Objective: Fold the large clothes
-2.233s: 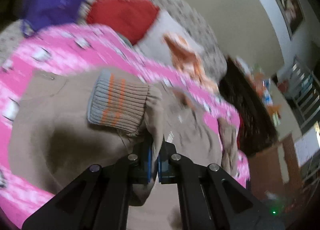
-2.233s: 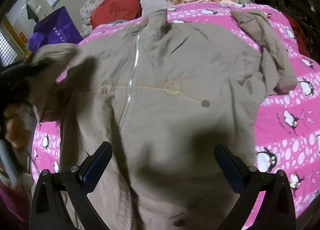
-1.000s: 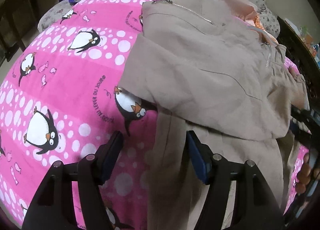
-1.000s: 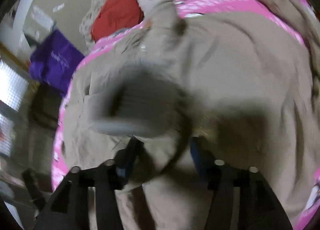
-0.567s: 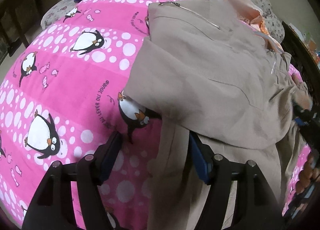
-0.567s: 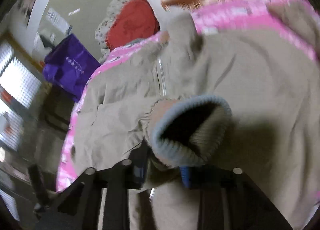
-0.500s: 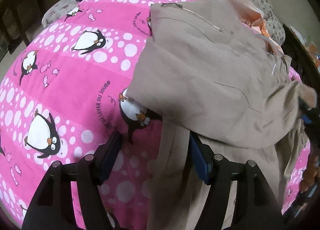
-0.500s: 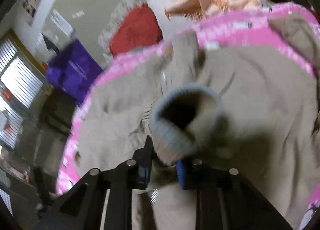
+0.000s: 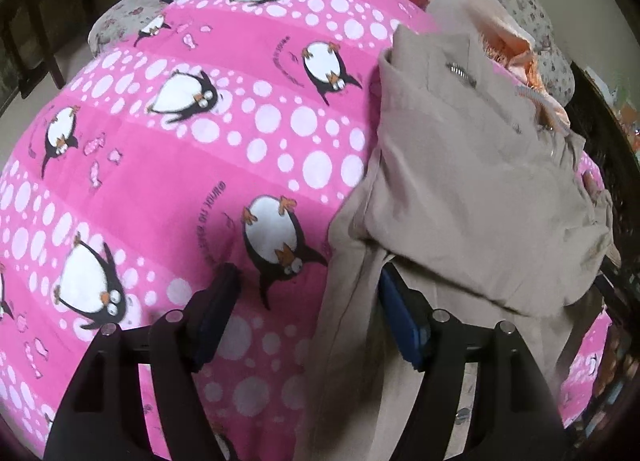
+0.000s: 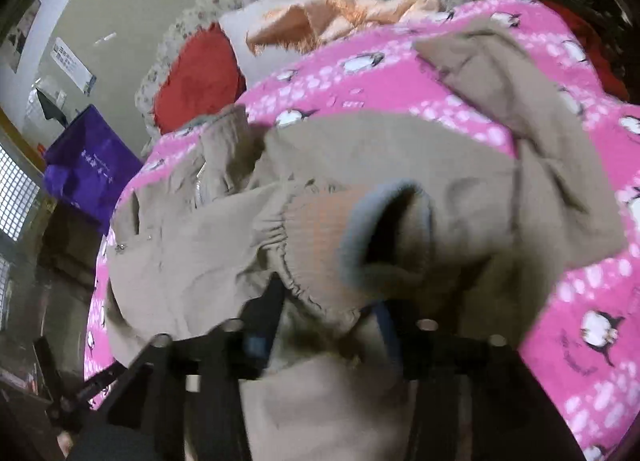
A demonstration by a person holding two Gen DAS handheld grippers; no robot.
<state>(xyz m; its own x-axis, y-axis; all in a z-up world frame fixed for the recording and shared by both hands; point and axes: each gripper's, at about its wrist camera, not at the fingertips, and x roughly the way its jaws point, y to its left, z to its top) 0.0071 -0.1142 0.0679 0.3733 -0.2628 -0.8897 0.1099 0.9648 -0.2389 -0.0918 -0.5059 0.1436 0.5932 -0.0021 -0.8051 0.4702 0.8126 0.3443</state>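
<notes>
The left gripper (image 9: 306,301) hangs with its jaws opening wide, gripping nothing; the tan jacket's (image 9: 472,181) edge lies between them, its right finger over the fabric. The right gripper (image 10: 326,315) is opening too, the jacket's ribbed cuff (image 10: 360,237) bunched between its jaws; blur hides whether the pads press it. The jacket lies rumpled ahead of both grippers on a pink penguin blanket (image 9: 168,165), one sleeve folded across the body. Bare blanket spreads to the left gripper's left; red pillow (image 10: 196,77) and purple bag (image 10: 86,165) sit beyond.
</notes>
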